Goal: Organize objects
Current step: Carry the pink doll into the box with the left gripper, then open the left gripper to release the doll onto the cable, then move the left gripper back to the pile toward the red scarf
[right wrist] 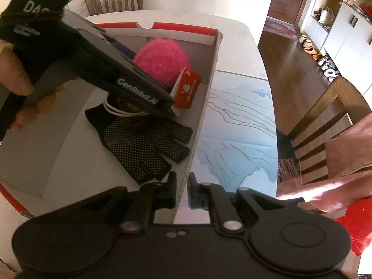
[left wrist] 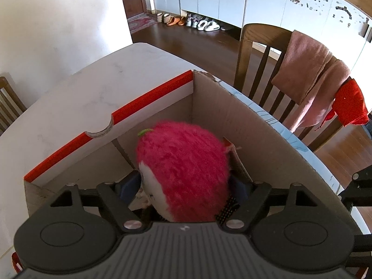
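Jaws of the left gripper (left wrist: pixel 186 186) stand wide around a fluffy pink plush toy (left wrist: pixel 183 162) lowered inside the cardboard box (right wrist: pixel 204 107); whether the pads press it cannot be told. Right gripper (right wrist: pixel 182 193) is clamped on the box's side wall. Below the toy lies a dotted black glove (right wrist: pixel 148 144). Judged soft, light and squashy, the plush is best pinched across its round middle.
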Available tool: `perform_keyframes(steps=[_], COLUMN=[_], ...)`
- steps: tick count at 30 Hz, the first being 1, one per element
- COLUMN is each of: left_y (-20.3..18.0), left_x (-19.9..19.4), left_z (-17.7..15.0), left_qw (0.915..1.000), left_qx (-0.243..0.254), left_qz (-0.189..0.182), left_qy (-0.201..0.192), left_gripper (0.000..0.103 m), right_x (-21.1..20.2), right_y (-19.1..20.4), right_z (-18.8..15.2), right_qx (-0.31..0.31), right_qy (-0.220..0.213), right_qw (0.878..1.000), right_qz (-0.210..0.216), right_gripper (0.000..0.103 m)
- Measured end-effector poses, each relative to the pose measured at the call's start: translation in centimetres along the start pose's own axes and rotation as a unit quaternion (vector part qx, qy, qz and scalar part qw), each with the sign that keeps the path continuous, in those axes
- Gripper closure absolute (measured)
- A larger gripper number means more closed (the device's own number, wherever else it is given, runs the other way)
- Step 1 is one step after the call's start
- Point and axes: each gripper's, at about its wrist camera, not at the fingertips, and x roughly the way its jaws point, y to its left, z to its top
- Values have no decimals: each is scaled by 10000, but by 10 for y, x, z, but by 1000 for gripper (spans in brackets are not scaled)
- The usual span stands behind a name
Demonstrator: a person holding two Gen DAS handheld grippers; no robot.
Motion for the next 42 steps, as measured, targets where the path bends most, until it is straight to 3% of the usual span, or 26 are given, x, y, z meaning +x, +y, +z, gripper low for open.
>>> perform_keyframes(steps=[13,24,32,42], left_y=[2,6,30,77], left_x=[-41,-93,-136,-167], left_z=[-10,-29,-64,-118], left_qw=[9995,9971,9926,9862], left_qx=[-208,-315,-670,-1317], left_qz=[43,-100,-224,-2], left_qy=[-232,-680,-985,-1004], left_gripper=[22,22,22,17], right_x=[1,5,7,11], right_y=[-1,4,7,12], right_z=[0,-5,-6,-5], right_qx=[17,76,80,114], right_qy=[2,162,230,310], right_qw=[10000,9998,9996,9988], right_qz=[26,-47,-152,-355], right_gripper=[95,95,96,95])
